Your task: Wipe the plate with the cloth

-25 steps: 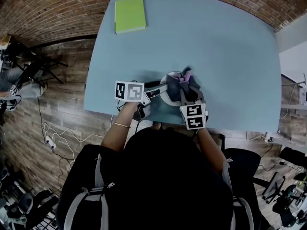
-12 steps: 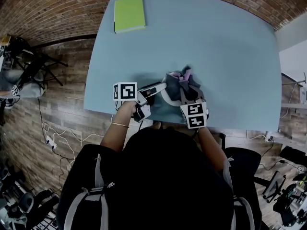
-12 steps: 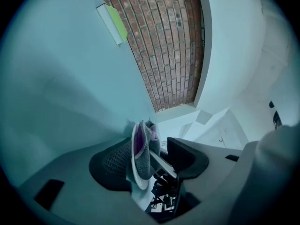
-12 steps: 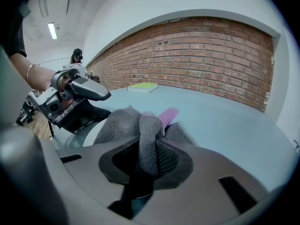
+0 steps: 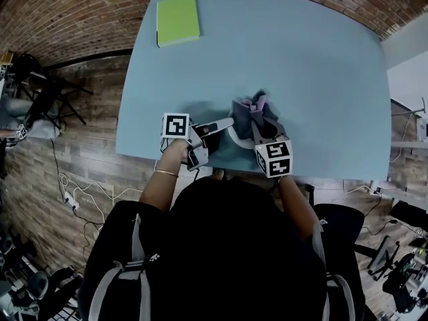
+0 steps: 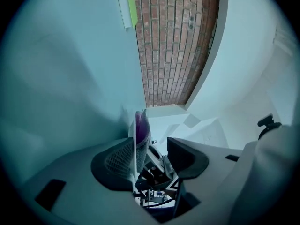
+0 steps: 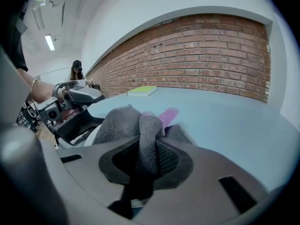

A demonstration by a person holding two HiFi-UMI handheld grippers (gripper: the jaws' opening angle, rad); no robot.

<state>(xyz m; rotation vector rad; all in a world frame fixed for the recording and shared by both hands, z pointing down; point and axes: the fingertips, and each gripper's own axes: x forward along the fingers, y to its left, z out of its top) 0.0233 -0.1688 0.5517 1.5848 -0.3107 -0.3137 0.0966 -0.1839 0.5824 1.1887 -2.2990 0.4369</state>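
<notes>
My right claw [image 7: 147, 158] is clamped on the grey cloth [image 7: 124, 123], which is bunched on the white plate [image 5: 234, 137]. My left claw [image 6: 152, 151] stands open, the plate's rim against one pad. Both sit by the blue table's [image 5: 321, 65] near edge. A green book [image 5: 178, 20] lies far left, with a brick wall [image 7: 211, 46] beyond.

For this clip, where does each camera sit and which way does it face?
Head view: on the person's head, looking steeply down at the table; shoulders and forearms show.
Left gripper view: on the left hand-held gripper, rolled sideways, looking past the plate to the brick wall; only its jaws show.
Right gripper view: on the right hand-held gripper, looking across the table; jaws pinching the cloth, the person's left wrist.
Shared: all three show the green book.
</notes>
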